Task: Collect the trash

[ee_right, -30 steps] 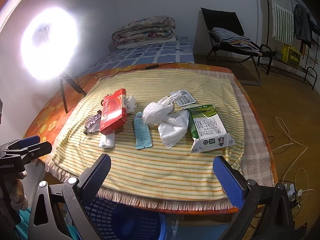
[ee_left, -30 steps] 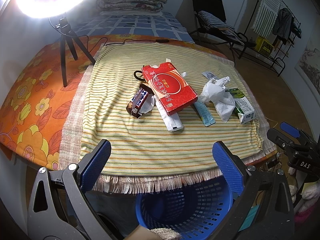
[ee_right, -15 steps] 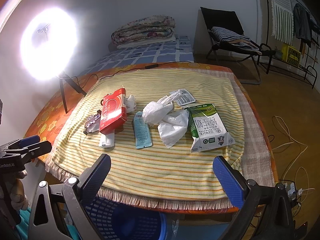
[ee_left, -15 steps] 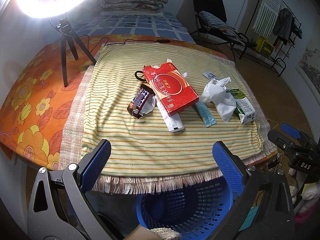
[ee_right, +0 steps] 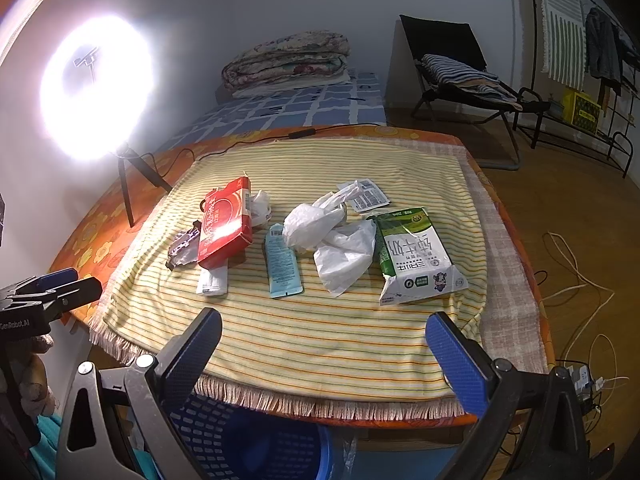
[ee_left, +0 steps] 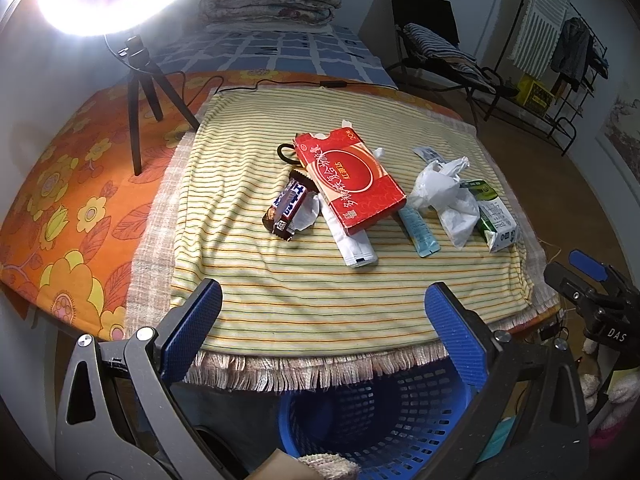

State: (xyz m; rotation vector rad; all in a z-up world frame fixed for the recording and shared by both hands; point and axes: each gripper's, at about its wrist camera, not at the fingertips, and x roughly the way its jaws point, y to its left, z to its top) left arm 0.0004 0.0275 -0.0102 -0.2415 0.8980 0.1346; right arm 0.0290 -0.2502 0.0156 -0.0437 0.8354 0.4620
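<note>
Trash lies in a row on the striped cloth: a dark candy wrapper [ee_left: 287,209], a red box [ee_left: 349,180] on a white pouch [ee_left: 356,245], a light blue sachet [ee_left: 418,230], a crumpled white plastic bag [ee_left: 444,197] and a green milk carton [ee_left: 494,216]. The same items show in the right wrist view: red box [ee_right: 225,224], blue sachet [ee_right: 282,265], bag [ee_right: 335,240], carton [ee_right: 412,254]. My left gripper [ee_left: 323,320] and right gripper [ee_right: 325,340] are both open and empty, held short of the table's near edge. A blue basket [ee_left: 384,420] sits below the edge.
A ring light on a tripod [ee_left: 138,92] stands at the table's far left, its cable running along the back. A small printed wrapper [ee_right: 366,196] lies behind the bag. A bed, a folding chair [ee_right: 452,76] and a clothes rack stand beyond.
Both views have barely shifted. Nothing on the table has moved, and both grippers stay open.
</note>
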